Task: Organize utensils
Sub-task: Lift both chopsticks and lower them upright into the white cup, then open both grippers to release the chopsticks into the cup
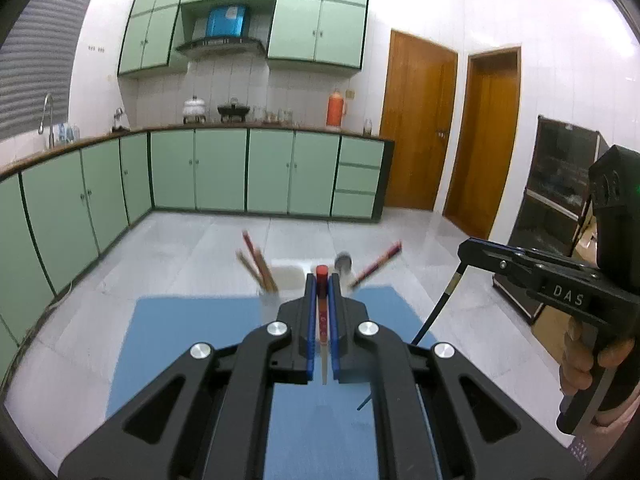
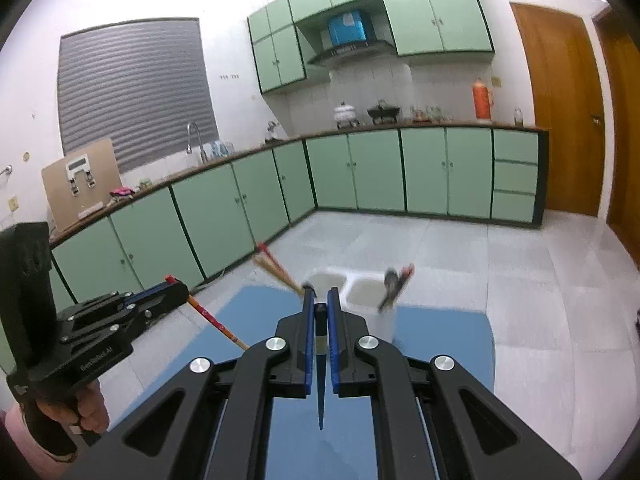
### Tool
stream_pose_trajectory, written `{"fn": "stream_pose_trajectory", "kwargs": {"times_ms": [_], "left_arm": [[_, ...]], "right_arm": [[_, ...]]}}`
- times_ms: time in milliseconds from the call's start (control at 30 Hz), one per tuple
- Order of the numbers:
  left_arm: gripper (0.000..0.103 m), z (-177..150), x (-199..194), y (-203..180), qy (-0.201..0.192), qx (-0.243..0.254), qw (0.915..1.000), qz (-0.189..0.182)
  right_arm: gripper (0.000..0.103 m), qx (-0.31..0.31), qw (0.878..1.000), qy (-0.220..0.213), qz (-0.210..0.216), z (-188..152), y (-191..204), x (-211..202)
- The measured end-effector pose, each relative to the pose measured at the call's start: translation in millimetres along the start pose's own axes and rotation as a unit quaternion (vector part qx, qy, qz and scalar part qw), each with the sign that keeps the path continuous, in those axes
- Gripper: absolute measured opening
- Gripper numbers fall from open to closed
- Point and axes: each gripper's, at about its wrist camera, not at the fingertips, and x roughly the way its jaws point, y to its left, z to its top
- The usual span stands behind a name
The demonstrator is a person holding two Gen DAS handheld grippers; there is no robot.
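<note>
Left wrist view: left gripper (image 1: 321,280) at centre frame, blue pads clenched on a slim red-topped chopstick (image 1: 322,320).
Right wrist view: right gripper (image 2: 320,294) at centre, grasping a tapered black chopstick (image 2: 321,384) with a pale band.
Holder (image 2: 370,304): white, glossy, two wells, upper middle, on a flat blue mat (image 2: 444,344).
Holder contents: wooden chopsticks (image 2: 276,268) lean left; a metal spoon (image 2: 390,280) lean right.
</note>
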Motion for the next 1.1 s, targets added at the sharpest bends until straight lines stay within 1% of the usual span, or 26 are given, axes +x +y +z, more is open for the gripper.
{"fn": "stream_pose_trajectory", "kwargs": {"times_ms": [167,333,400,500,567,633,767,833,1000,1100], "left_arm": [[0.005,33.5,2.6,-2.8,-0.042,0.011,0.999,0.006],[0.005,70.9,22.6,-6.2,-0.082,0.022,0.9962,0.019],[0.005,81.5,32.7,-7.3,-0.089,0.023,0.9955,0.022],[0.005,95.6,61.9,-7.1,-0.089,0.03,0.995,0.033],[0.005,97.9,80.4,-7.4,-0.085,0.037,0.9948,0.043],[0.005,98.4,96.4,-5.3,-0.075,0.036,0.9956,0.043],[0.005,86.8,126.0,-1.9,-0.047,0.035,0.9975,0.04],[0.005,78.6,139.5,-1.8,-0.029,0.034,0.9982,0.041],[0.005,59.7,155.2,8.6,0.003,0.034,0.9985,0.041],[0.006,53.2,155.7,16.2,0.009,0.031,0.9986,0.041]], "right_arm": [[0.006,-0.024,0.999,-0.04,-0.003,50.2,4.7,0.9],[0.006,-0.033,0.997,-0.068,-0.015,97.8,2.4,18.6],[0.006,-0.033,0.997,-0.072,-0.022,115.4,-0.2,32.2],[0.006,-0.032,0.996,-0.071,-0.033,133.8,-6.1,59.0],[0.006,-0.033,0.996,-0.07,-0.036,136.7,-9.9,72.7],[0.006,-0.031,0.997,-0.057,-0.04,134.0,-13.8,92.6],[0.006,-0.026,0.998,-0.025,-0.043,111.9,-20.0,122.4],[0.006,-0.022,0.999,-0.012,-0.041,101.0,-21.1,130.9],[0.006,-0.017,0.999,0.015,-0.037,77.0,-23.8,142.2],[0.007,-0.01,0.999,0.022,-0.032,67.8,-25.8,141.3]]}}
